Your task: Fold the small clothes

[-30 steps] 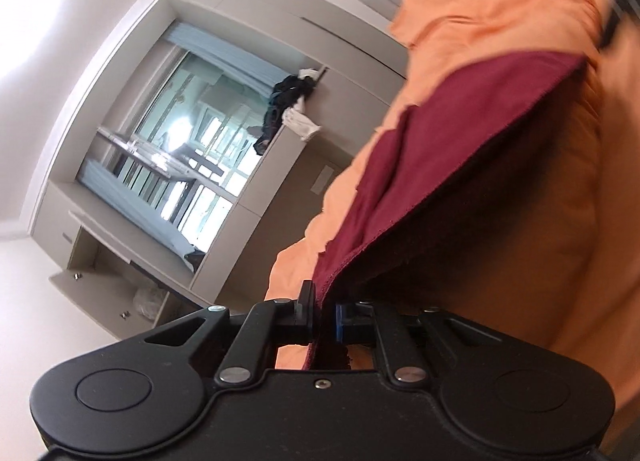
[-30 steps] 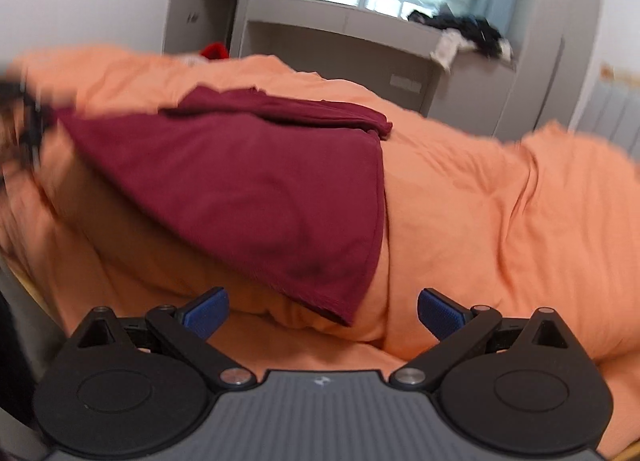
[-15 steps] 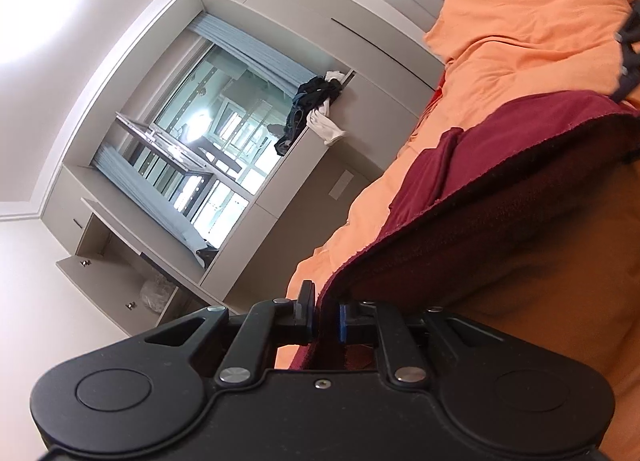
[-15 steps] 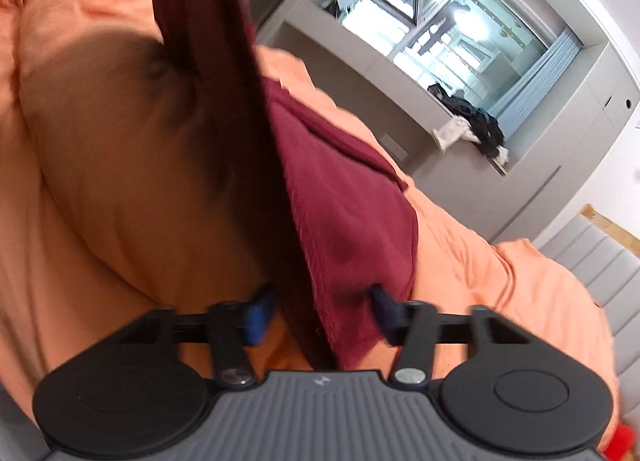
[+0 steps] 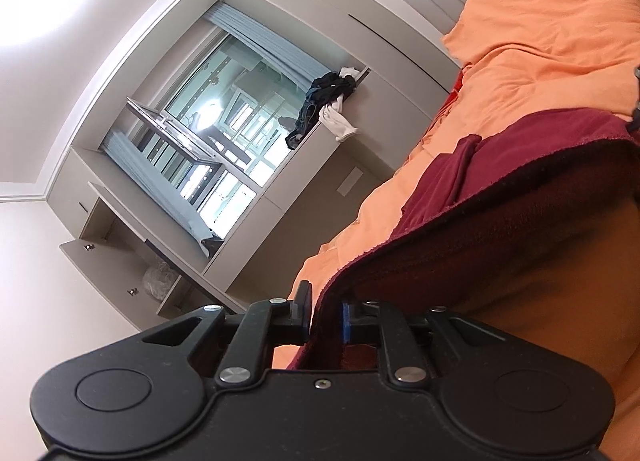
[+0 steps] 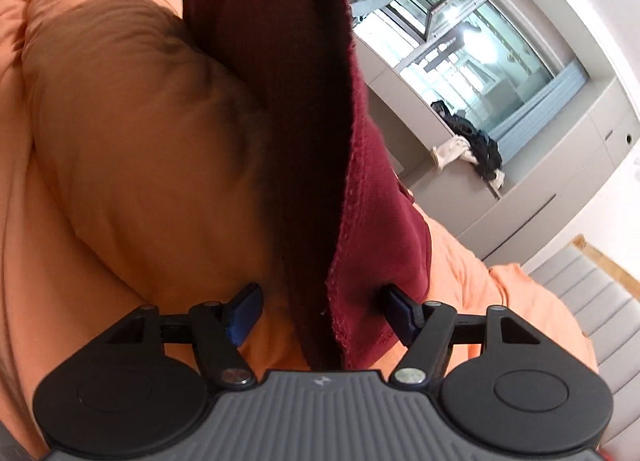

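Note:
A dark red garment (image 5: 500, 221) is lifted off the orange bedding (image 5: 552, 29). My left gripper (image 5: 325, 321) is shut on the garment's edge, which runs up and right from its blue pads. In the right wrist view the same garment (image 6: 288, 101) hangs as a raised fold over the bedding (image 6: 140, 181). My right gripper (image 6: 320, 313) is open, and the garment's lower corner hangs between its blue pads without being pinched. Part of the cloth still rests on the bed.
Beyond the bed stands a grey built-in cabinet (image 5: 332, 189) with a window (image 5: 224, 129). Dark and white clothes (image 5: 328, 101) lie on its ledge, also in the right wrist view (image 6: 476, 149). A padded headboard (image 6: 600, 301) is at the right.
The right gripper moved in from an open stance before the flat garment until the cloth's corner hangs between its fingers. The left gripper kept its grip and lifted the edge, raising the garment.

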A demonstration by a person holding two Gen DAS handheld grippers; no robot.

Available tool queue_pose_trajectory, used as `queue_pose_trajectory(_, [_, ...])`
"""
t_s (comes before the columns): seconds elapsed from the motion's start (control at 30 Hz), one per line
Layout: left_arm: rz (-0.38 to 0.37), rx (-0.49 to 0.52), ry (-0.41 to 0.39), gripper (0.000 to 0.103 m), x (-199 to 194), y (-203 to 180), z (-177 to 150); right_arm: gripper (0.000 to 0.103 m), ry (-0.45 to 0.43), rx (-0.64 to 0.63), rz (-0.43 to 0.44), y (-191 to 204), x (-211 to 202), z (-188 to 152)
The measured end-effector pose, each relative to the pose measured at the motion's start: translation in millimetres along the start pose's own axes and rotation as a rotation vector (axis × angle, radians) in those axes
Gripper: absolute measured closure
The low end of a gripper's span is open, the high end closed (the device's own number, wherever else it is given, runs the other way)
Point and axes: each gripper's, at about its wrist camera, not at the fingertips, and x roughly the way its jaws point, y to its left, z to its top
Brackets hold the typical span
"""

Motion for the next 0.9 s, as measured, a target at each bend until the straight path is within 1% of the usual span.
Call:
queue_pose_trajectory(0.03, [0.000, 0.000, 0.003, 0.084, -1.6, 0.6, -2.0, 0.068, 0.006, 0.013, 0.006, -1.9, -2.1, 0.0])
queue_pose_trajectory(0.1, [-0.002, -0.005, 0.008, 0.083, -3.4, 0.6, -5.1, 0.081, 0.023, 0.019, 0.001, -6.4, -3.4, -2.3])
queue_pose_trajectory(0.13, [-0.004, -0.005, 0.011, 0.083, -4.1, -0.6, -6.5, 0.086, 0.037, 0.017, -0.006, -9.0, -1.4, -3.5])
queue_pose_trajectory(0.2, [-0.006, 0.001, 0.015, 0.083, -5.9, -1.2, -8.4, 0.086, 0.047, 0.037, 0.022, -16.5, 0.2, -3.6])
queue_pose_trajectory(0.23, [-0.005, 0.010, 0.018, 0.083, -7.1, -2.3, -10.0, 0.090, 0.048, 0.044, 0.041, -20.3, -2.5, -2.5])
queue_pose_trajectory(0.3, [-0.014, 0.036, 0.031, 0.083, -11.1, -5.5, -16.6, 0.093, 0.043, 0.046, 0.071, -28.9, -8.9, -0.7])
queue_pose_trajectory(0.37, [-0.057, 0.051, 0.056, 0.085, -15.8, -11.1, -27.6, 0.094, 0.038, 0.058, 0.110, -47.2, -16.2, -0.9])
queue_pose_trajectory(0.4, [-0.088, 0.055, 0.069, 0.089, -17.8, -13.5, -33.0, 0.094, 0.042, 0.077, 0.149, -59.4, -18.4, -0.1])
queue_pose_trajectory(0.5, [-0.178, 0.075, 0.110, 0.090, -22.5, -23.7, -47.2, 0.096, 0.061, 0.124, 0.267, -97.2, -20.8, 6.5])
queue_pose_trajectory(0.57, [-0.211, 0.045, 0.122, 0.091, -21.6, -21.8, -51.0, 0.096, 0.078, 0.158, 0.350, -124.7, -17.8, 16.1])
queue_pose_trajectory(0.63, [-0.217, -0.014, 0.122, 0.092, -16.7, -8.1, -50.3, 0.096, 0.081, 0.181, 0.406, -147.8, -15.4, 28.7])
queue_pose_trajectory(0.73, [-0.192, -0.080, 0.104, 0.092, -5.2, 18.3, -39.0, 0.096, 0.064, 0.197, 0.441, -177.5, -8.8, 55.1])
queue_pose_trajectory(0.8, [-0.178, -0.110, 0.086, 0.092, 6.2, 39.7, -30.1, 0.096, 0.046, 0.199, 0.442, -202.6, 4.7, 74.7])
queue_pose_trajectory(0.9, [-0.165, -0.141, 0.065, 0.092, 30.3, 70.2, -18.2, 0.097, 0.010, 0.182, 0.420, -227.7, 20.9, 107.6])
